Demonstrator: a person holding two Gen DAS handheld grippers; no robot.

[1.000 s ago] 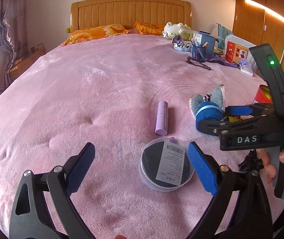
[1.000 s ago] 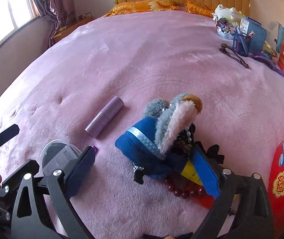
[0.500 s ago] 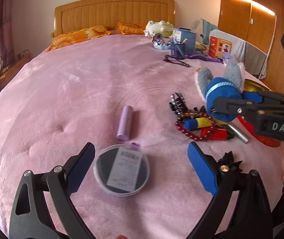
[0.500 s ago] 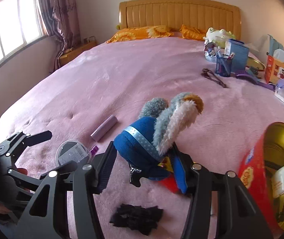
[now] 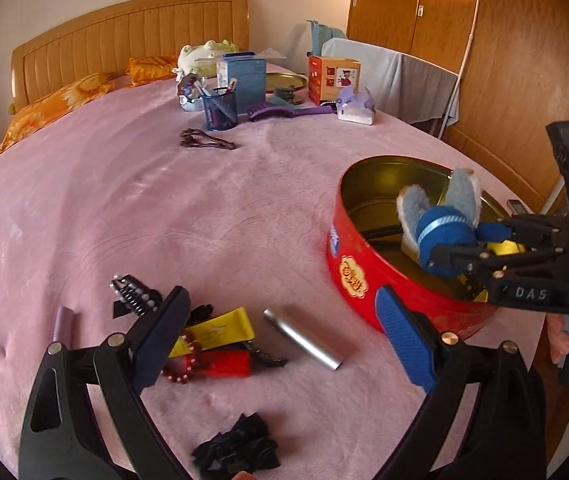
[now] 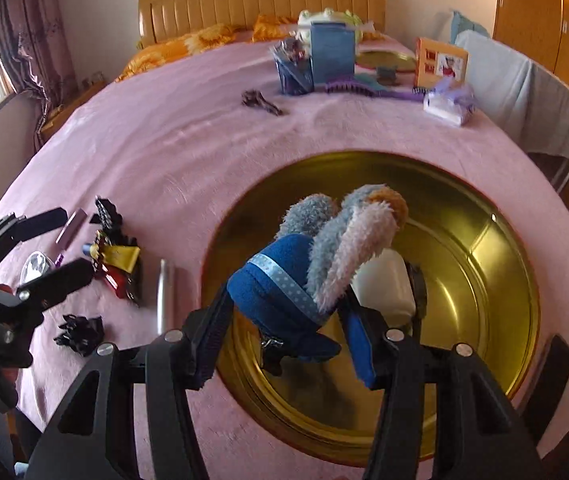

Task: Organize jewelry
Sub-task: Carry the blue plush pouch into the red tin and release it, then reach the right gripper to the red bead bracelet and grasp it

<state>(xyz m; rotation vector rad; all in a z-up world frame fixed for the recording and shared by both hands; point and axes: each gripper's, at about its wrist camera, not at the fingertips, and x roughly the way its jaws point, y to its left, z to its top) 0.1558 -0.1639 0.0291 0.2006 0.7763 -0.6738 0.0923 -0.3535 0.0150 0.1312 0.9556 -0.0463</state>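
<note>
Since the earlier pictures we have carried the plush hair clip (image 6: 304,276) off the bedspread, where it lay by the beads, and across to the tin; our right gripper (image 6: 288,332) narrowed its jaws onto it early in that stretch and now clenches its blue body from both sides. The clip hangs directly above the open gold interior of the red tin (image 5: 364,264), its fuzzy ears tilted up and away from us, so the drop looks to be straight down with nothing to clear but a white piece (image 6: 384,284) already lying inside.

Our left gripper (image 5: 284,332) has swung the same way and hovers with jaws released and nothing between them. Under it, towards the near edge of the bed, lie the yellow and red clips (image 5: 220,344), the bead bracelet (image 5: 182,364), a silver tube (image 5: 304,338) with its long axis running towards the tin, and a black bow (image 5: 240,450) nearest us. We judge the left hand the closer one for those.

The bed (image 5: 124,208) is soft pink plush, so small pieces may sink in. Clutter sits at the far right corner by the headboard (image 5: 132,36).
</note>
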